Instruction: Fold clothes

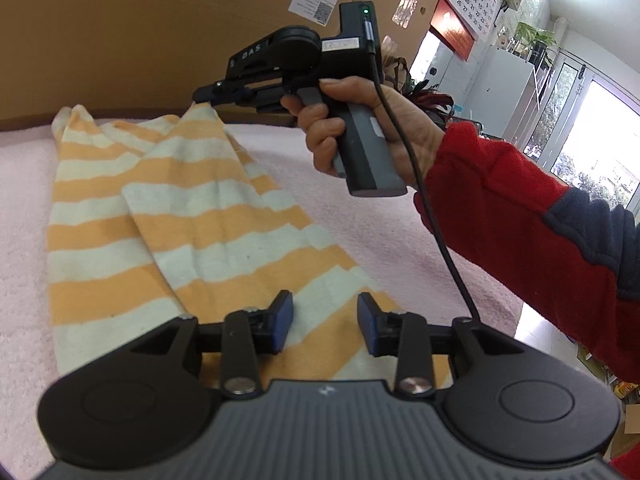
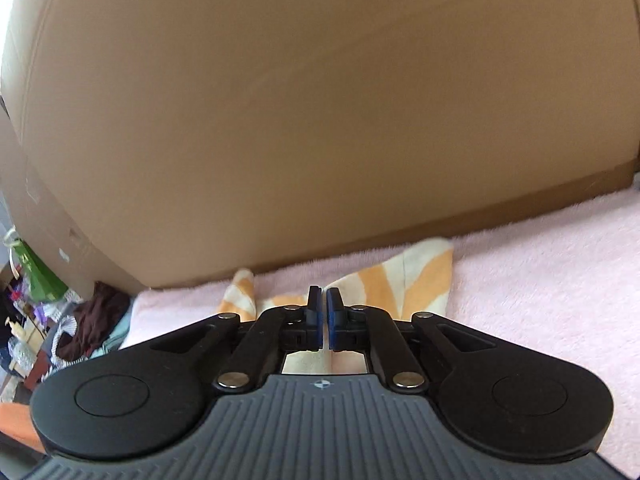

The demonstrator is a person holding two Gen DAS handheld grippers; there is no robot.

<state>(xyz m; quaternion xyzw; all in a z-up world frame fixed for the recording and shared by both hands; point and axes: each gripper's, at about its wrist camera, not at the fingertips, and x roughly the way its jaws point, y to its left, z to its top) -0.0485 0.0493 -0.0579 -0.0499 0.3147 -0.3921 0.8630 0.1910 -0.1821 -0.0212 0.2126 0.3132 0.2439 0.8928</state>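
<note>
An orange-and-white striped garment (image 1: 192, 216) lies lengthwise on a pink fleecy cover (image 1: 360, 208). My left gripper (image 1: 325, 322) is open just above the garment's near end, and the cloth lies under the gap without either blue pad pressing it. A hand in a red sleeve (image 1: 520, 216) holds my right gripper (image 1: 200, 97) at the far end, where the garment's corner is pulled up into a peak at its fingertips. In the right wrist view the right gripper (image 2: 324, 300) has its pads almost together over the striped garment (image 2: 424, 276).
A big cardboard box (image 1: 160, 20) stands right behind the cover's far edge and fills the right wrist view as the cardboard box (image 2: 320, 100). Clothes and clutter (image 2: 80, 320) lie beyond the cover's left edge. A cable (image 1: 432, 216) hangs from the right gripper.
</note>
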